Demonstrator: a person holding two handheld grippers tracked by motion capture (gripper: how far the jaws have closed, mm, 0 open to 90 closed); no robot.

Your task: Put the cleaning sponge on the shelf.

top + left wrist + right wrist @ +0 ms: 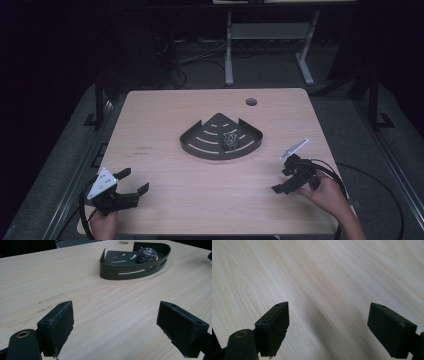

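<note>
- On the middle of a light wooden table sits a dark metal corner caddy, shaped like a quarter circle with low walls and curved slots cut into its floor and front wall.
- Inside the caddy lies one steel wool scourer, a small shiny grey ball of coiled wire, resting toward the right part of the floor, close to the curved front wall.
- From the left gripper view, the caddy stands well ahead of the jaws, and the scourer rests in its far right part, near the rim.
- At the near left corner of the table, the left gripper is held by a hand; its two black jaws are spread wide with nothing between them, and it is well apart from the caddy.
- At the near right side, the right gripper is held by the other hand; its jaws are also spread wide, holding nothing.
- From the right gripper view, the right gripper looks down on bare wood grain between its parted pads.
- A small round hole marks the table's far edge, behind the caddy.
- Beyond the table, a white frame stands on a dark floor.
</note>
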